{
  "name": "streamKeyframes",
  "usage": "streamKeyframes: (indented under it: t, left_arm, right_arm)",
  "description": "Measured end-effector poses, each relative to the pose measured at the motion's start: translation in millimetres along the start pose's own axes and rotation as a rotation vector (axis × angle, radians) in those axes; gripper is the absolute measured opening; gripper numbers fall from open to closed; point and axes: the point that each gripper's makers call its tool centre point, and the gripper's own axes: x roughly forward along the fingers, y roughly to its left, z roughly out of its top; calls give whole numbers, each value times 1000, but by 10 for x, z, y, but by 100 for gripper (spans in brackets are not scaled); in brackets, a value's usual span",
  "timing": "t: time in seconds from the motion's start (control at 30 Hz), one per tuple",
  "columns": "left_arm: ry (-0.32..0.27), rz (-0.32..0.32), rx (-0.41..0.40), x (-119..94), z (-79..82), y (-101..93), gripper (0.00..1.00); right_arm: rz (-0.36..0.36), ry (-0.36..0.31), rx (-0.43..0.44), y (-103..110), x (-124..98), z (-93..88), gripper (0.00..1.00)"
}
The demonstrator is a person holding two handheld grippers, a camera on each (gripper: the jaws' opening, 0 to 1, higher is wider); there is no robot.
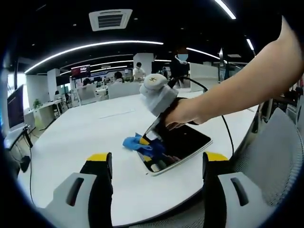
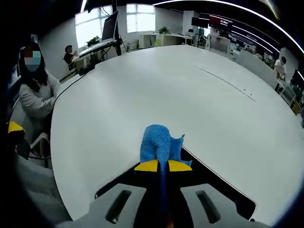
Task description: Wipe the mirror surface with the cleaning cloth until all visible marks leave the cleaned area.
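Mirror [image 1: 183, 145]: flat dark glossy rectangle, pale rim, lying on white tabletop [image 1: 95, 130] near its front edge. Blue knitted cleaning cloth [image 1: 140, 144], bunched, sits on the mirror's left end, spilling onto tabletop. Right tongs [image 1: 148, 141], gripped by a person's hand [image 1: 183, 114], press the cloth onto the glass; in right gripper view right tongs [image 2: 163, 166] pressed together, yellow tips pinching cloth [image 2: 159, 142] over mirror [image 2: 223, 183]. Left tongs [image 1: 156, 159] spread wide, holding nothing, hovering apart from the mirror, near the tabletop edge

knitted blue cloth [image 2: 159, 142], glossy dark mirror [image 1: 183, 142], smooth matt white table [image 2: 156, 90].
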Motion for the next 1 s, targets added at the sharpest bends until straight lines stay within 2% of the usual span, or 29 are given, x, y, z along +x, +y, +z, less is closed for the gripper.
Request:
streamKeyframes:
  t: [0.07, 0.47, 0.8, 1.0]
  left_arm:
    - [1, -1, 0, -1, 1, -1, 76]
    - [-15, 6, -2, -2, 38, 1, 76]
    - [-11, -1, -2, -3, 33, -9, 76]
    - [-5, -3, -1, -7, 19, -6, 76]
  right_arm:
    - [-3, -8, 27, -33, 14, 14, 0]
    - [-4, -20, 44, -92, 47, 59, 0]
    - [11, -10, 26, -78, 39, 58, 0]
    - [7, -7, 32, -119, -23, -20, 0]
